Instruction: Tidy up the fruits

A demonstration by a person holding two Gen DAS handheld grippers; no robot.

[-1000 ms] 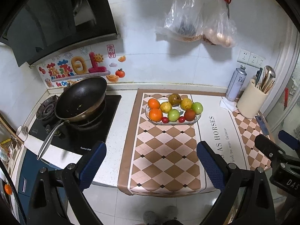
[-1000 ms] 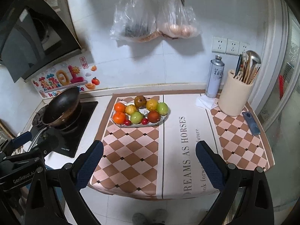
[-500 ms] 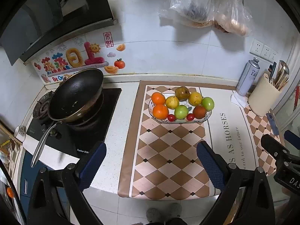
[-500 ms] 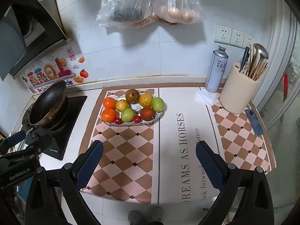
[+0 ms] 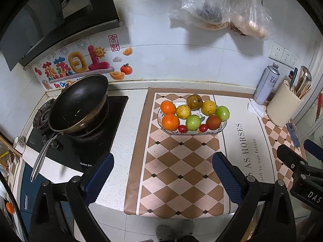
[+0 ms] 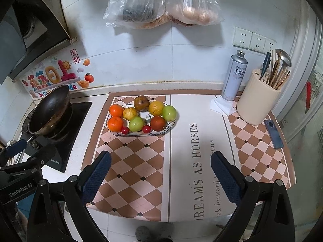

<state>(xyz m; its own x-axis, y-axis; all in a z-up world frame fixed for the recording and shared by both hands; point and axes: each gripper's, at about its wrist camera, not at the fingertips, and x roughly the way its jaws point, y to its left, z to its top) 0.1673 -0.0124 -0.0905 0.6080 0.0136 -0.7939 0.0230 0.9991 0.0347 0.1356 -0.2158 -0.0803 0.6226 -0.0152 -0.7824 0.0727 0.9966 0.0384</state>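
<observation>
An oval patterned plate [image 5: 222, 128] [image 6: 170, 126] on the checked mat holds two oranges [image 5: 170, 122] [image 6: 115, 123], two yellow fruits [image 5: 183, 112], two green apples [image 5: 193, 122] [image 6: 136, 123], a red fruit [image 5: 213, 122] [image 6: 158, 123], a brown pear [image 5: 194, 101] [image 6: 142, 103] and two cherry tomatoes [image 5: 182, 128] [image 6: 125, 130]. My left gripper [image 5: 163, 173] is open and empty, above the counter's front edge, well short of the plate. My right gripper [image 6: 160, 171] is open and empty, also near the front edge. The right gripper shows at the left wrist view's right edge [image 5: 298, 167].
A black wok [image 5: 78, 105] [image 6: 49, 110] sits on the stove at left. A spray can [image 6: 235, 76], a utensil holder [image 6: 257, 98] and a phone [image 6: 274, 134] stand at the right. Two plastic bags [image 6: 161, 6] hang on the wall.
Both grippers have moved forward and lower toward the counter; the plate and mat appear larger and nearer. Both stay open.
</observation>
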